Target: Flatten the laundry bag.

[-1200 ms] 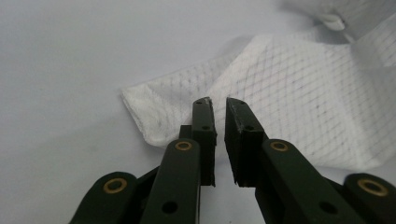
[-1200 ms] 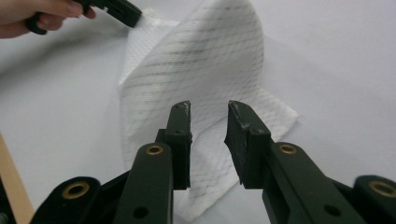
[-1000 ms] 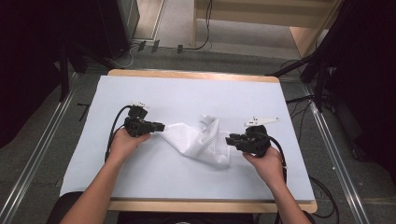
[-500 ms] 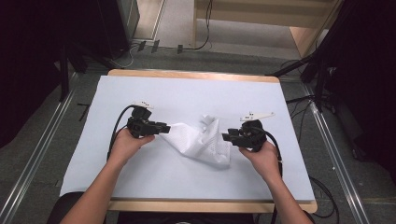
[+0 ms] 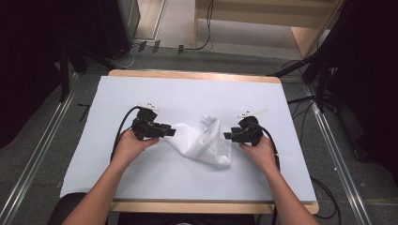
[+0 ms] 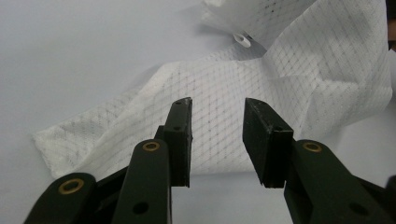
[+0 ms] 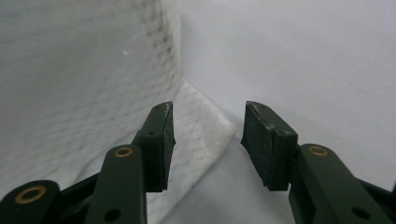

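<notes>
Both tongs stand parted with nothing gripped, jaws having just been opening: left gripper points at one end of a crumpled white cloth, right gripper at the other; cloth lies mid-table on a pale blue sheet

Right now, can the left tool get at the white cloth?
Probably yes. The left tool is open and points straight at the white cloth, which lies just ahead on the table with nothing between.
</notes>
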Tool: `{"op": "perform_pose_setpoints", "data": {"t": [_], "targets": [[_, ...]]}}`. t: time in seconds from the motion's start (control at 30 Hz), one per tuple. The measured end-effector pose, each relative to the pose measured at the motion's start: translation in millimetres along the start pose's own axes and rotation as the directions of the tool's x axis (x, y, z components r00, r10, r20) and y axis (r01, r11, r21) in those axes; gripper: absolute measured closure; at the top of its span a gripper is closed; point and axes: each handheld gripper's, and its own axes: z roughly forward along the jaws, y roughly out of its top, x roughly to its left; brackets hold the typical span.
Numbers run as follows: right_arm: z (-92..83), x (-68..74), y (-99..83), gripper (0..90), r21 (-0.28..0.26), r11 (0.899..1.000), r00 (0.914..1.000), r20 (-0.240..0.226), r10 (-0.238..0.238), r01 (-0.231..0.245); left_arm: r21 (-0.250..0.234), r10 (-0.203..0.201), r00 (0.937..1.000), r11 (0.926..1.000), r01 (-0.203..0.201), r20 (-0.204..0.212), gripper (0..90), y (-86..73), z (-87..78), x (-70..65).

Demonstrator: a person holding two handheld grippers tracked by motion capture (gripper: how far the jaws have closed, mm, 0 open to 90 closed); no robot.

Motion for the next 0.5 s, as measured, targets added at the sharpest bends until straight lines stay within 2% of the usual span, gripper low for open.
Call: {"op": "perform_pose_setpoints", "data": {"t": [0.07, 0.1, 0.13, 0.2, 0.27, 0.3, 0.4, 0.47, 0.5], "targets": [[3.6, 0.8, 0.9, 65.7, 0.016, 1.000, 0.9999, 0.010, -0.010, 0.009, -0.005, -0.008, 1.0000, 1.0000, 0.008, 0.000, 63.5, -0.5, -0.7, 1.1], [4.4, 1.8, 2.9, 76.4, 0.034, 0.999, 0.9998, -0.008, -0.016, 0.016, -0.005, -0.007, 1.0000, 1.0000, 0.007, 0.000, 63.5, -0.5, -0.8, 1.5], [5.4, 2.8, 4.0, 82.1, 0.041, 0.999, 0.9998, -0.005, -0.019, 0.020, -0.006, -0.009, 1.0000, 0.9999, 0.009, -0.001, 63.5, -0.7, -0.9, 1.9], [6.9, 3.5, 6.8, 88.7, 0.058, 0.998, 0.9997, 0.007, -0.024, 0.024, -0.004, -0.008, 1.0000, 1.0000, 0.008, -0.003, 63.5, -0.9, -0.7, 2.3], [7.4, 2.3, 8.2, 89.3, 0.058, 0.998, 0.9994, 0.012, -0.031, 0.031, -0.003, -0.006, 1.0000, 1.0000, 0.006, -0.004, 63.5, -1.2, -0.7, 2.8], [7.2, -2.7, 12.4, 89.9, 0.040, 0.999, 0.9998, 0.017, -0.012, 0.012, -0.002, -0.008, 1.0000, 1.0000, 0.008, -0.006, 63.6, -1.4, -0.9, 2.9], [6.1, -8.5, 15.7, 90.0, 0.027, 1.000, 0.9995, 0.031, -0.005, 0.004, -0.003, -0.008, 0.9999, 1.0000, 0.008, -0.009, 63.6, -1.8, -1.9, 4.3], [4.5, -17.4, 19.3, 90.0, 0.012, 1.000, 0.9987, 0.051, 0.008, -0.008, -0.004, -0.011, 0.9999, 0.9999, 0.011, -0.009, 63.6, -2.2, -2.3, 5.5], [3.0, -27.0, 21.5, 90.0, 0.000, 1.000, 0.9976, 0.066, 0.021, -0.021, -0.005, -0.014, 0.9998, 0.9999, 0.014, -0.011, 63.6, -2.7, -2.9, 6.9]]}}
